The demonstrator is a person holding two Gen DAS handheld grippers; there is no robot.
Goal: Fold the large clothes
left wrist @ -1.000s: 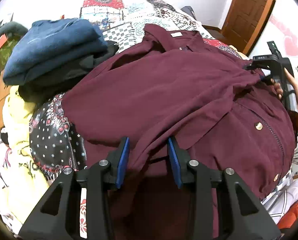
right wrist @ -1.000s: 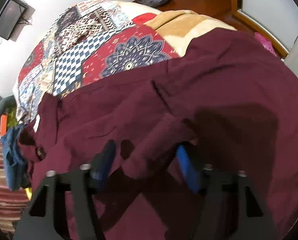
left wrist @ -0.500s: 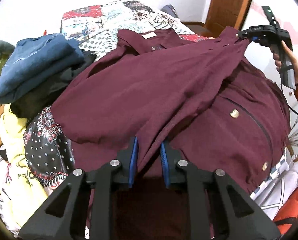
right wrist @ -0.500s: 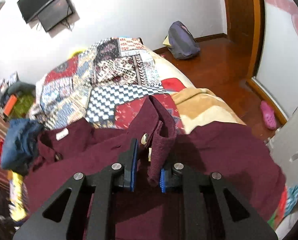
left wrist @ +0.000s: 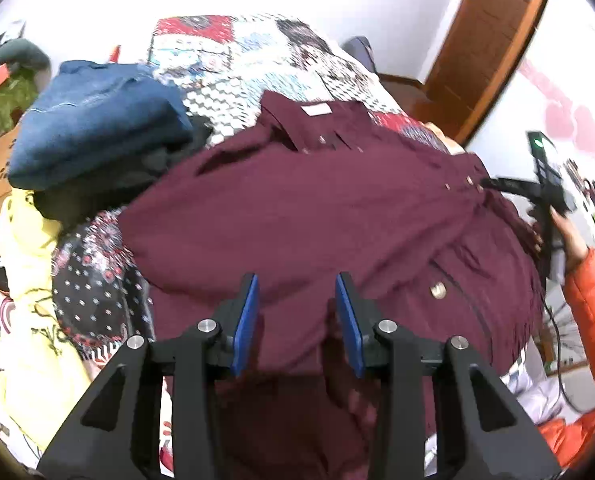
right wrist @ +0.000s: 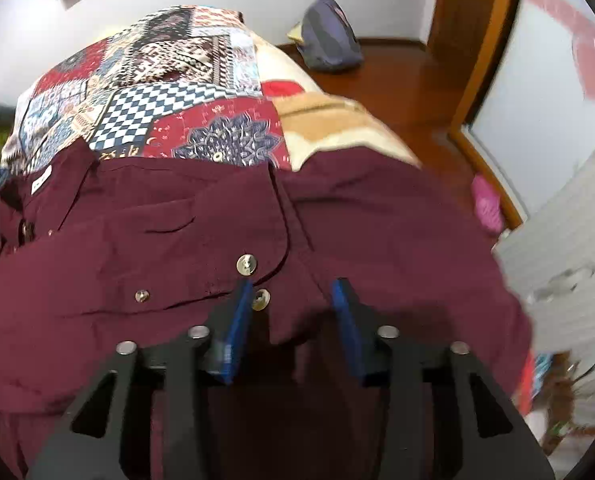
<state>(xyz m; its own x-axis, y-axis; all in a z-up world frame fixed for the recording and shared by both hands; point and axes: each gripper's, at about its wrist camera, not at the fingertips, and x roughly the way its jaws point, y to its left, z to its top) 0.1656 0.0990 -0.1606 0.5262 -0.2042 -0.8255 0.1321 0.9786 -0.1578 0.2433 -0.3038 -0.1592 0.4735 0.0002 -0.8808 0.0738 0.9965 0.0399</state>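
While the maroon button-up shirt [left wrist: 309, 216] lies limp across the patchwork-quilted bed [right wrist: 145, 80], both the left tool [left wrist: 296, 306] and right tool [right wrist: 291, 320] are opening, apparently gripping nothing; soft, light cloth suits pinching at hems.

No lettering legible anywhere. White neck label [left wrist: 316, 110] inside the collar of the maroon shirt [left wrist: 297, 208], far end of the bed: too blurred to read. Same label seen from the right-hand camera, far left: blank smear. Small pictures on the right wall: shapes only, nothing readable.
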